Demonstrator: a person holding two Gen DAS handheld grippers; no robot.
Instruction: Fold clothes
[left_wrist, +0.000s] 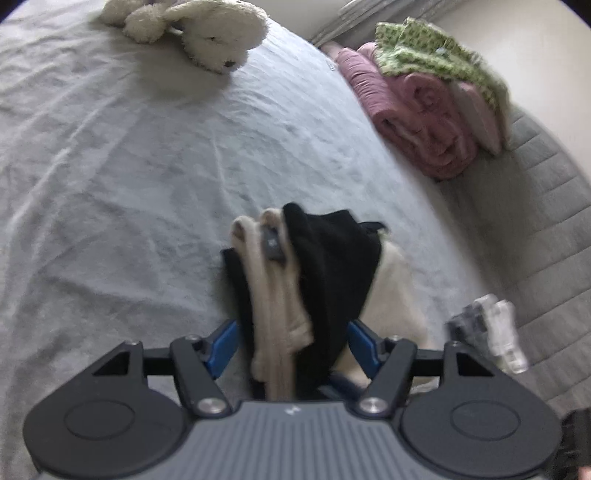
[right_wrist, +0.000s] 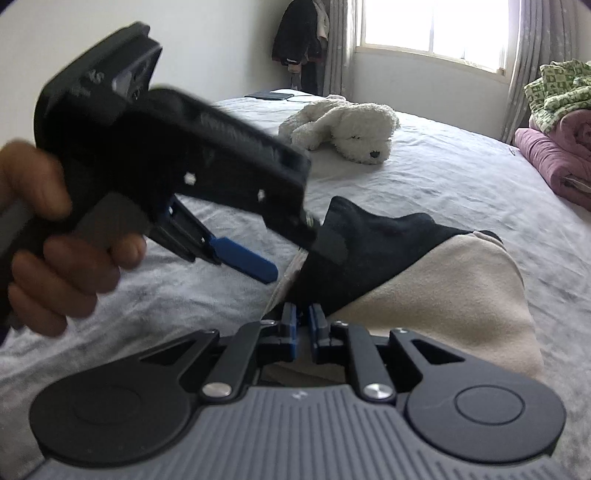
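Note:
A black and cream garment (left_wrist: 325, 280) lies bunched on the grey bed sheet (left_wrist: 129, 184). In the left wrist view its folds hang between the blue fingers (left_wrist: 221, 347) of my left gripper (left_wrist: 291, 343), whose jaws stand wide apart around the cloth. In the right wrist view my right gripper (right_wrist: 303, 325) has its blue fingers (right_wrist: 289, 325) nearly together at the garment's (right_wrist: 443, 291) near edge, pinching the cloth. The left gripper (right_wrist: 258, 266) shows there from the side, held in a hand, above the garment's black part.
A white plush dog (left_wrist: 207, 33) lies at the far side of the bed, also in the right wrist view (right_wrist: 351, 129). Folded pink blankets (left_wrist: 417, 110) with a green patterned cloth (left_wrist: 432, 55) are stacked at the right. A window (right_wrist: 436, 29) and hanging clothes (right_wrist: 303, 33) are behind.

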